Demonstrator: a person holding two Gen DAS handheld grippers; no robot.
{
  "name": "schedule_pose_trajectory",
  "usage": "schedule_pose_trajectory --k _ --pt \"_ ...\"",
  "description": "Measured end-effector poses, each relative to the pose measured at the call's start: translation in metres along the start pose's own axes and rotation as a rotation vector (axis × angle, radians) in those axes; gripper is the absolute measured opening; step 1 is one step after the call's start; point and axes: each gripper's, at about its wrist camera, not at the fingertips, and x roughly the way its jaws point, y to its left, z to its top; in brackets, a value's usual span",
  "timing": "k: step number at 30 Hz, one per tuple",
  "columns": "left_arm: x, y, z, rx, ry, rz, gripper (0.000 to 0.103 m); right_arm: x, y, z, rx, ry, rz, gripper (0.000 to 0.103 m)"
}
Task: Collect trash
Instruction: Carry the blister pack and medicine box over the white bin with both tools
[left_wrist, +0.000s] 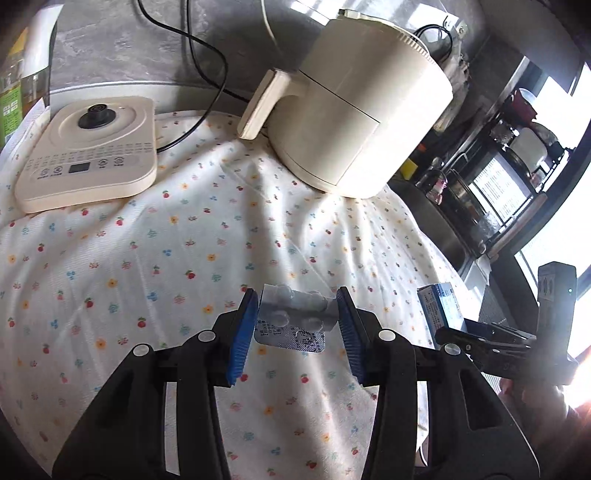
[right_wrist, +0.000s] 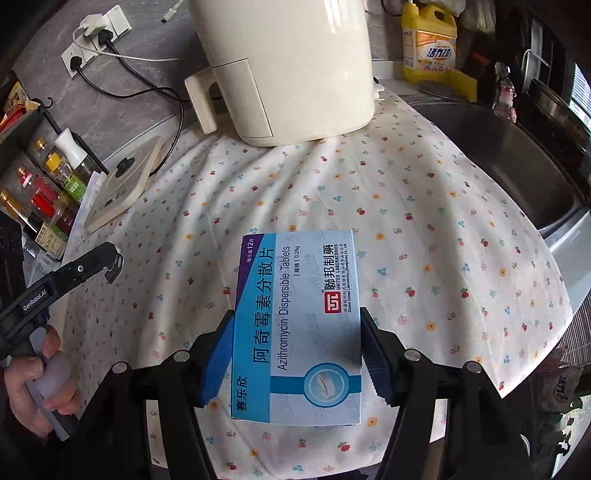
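Both grippers carry trash lifted clear of the floral tablecloth (left_wrist: 147, 258). The left gripper (left_wrist: 297, 325) clamps a spent tablet blister pack (left_wrist: 291, 317) edgewise between its blue pads (left_wrist: 243, 332), a hold that suits a thin, springy sheet which would buckle under a flat pinch. The right gripper (right_wrist: 297, 354) grips an azithromycin tablet box (right_wrist: 299, 325) across its narrow width, jaws partway in and seated on the two long sides, so the light carton likely stays square. The air fryer (right_wrist: 284, 66) and kettle base (left_wrist: 88, 151) stand behind, untouched. No bin appears in either view.
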Motion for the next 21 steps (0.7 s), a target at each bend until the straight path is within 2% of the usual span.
schedule_pose_trajectory --k 5,11,21 --pt "0.028 -0.053 -0.003 0.095 0.047 -0.078 0.044 -0.029 -0.050 -0.017 0.110 -0.045 -0.044 0.063" --pt "0.052 -0.124 -0.018 0.191 0.094 -0.154 0.044 -0.069 -0.114 -0.055 0.223 -0.086 -0.102 0.063" --pt "0.067 -0.245 -0.083 0.309 0.156 -0.246 0.044 -0.142 -0.223 -0.147 0.380 -0.119 -0.198 0.064"
